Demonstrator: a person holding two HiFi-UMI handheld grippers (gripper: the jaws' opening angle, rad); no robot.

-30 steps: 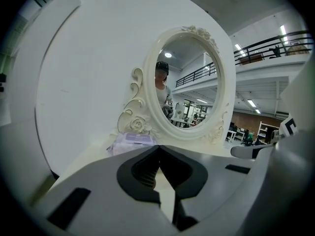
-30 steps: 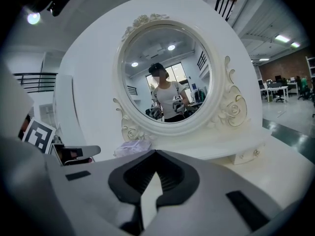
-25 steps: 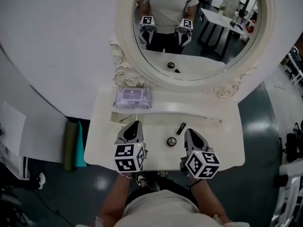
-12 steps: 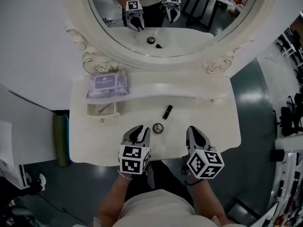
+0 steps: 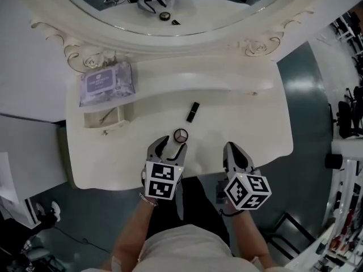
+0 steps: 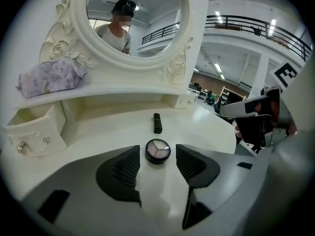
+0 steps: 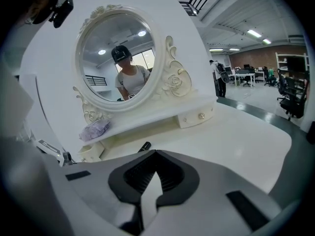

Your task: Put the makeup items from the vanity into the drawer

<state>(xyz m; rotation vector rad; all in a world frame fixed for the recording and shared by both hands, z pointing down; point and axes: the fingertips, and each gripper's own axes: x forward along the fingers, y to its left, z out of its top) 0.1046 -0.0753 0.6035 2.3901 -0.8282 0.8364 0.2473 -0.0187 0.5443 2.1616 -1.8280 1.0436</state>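
A small round eyeshadow compact [image 5: 180, 134] [image 6: 157, 150] lies on the white vanity top [image 5: 244, 118], just beyond the tips of my left gripper [image 5: 171, 147] [image 6: 157, 162]. Its jaws are opening and stand wide, nothing pressed between them. A black lipstick tube [image 5: 193, 111] [image 6: 157, 123] lies a little farther back. The small left drawer [image 5: 104, 118] [image 6: 35, 132] is pulled open. My right gripper [image 5: 234, 158] [image 7: 151, 172] is shut and empty near the front edge.
A purple wipes pack [image 5: 105, 82] [image 6: 51, 77] rests on the raised shelf under the oval mirror [image 5: 170, 4]. A second small drawer [image 7: 197, 116] sits at the shelf's right end. A person's arms reach in from the front edge.
The head view has swung down and nearer. My left gripper moved forward up to the compact and its jaws spread apart. The right gripper stayed near the front edge.
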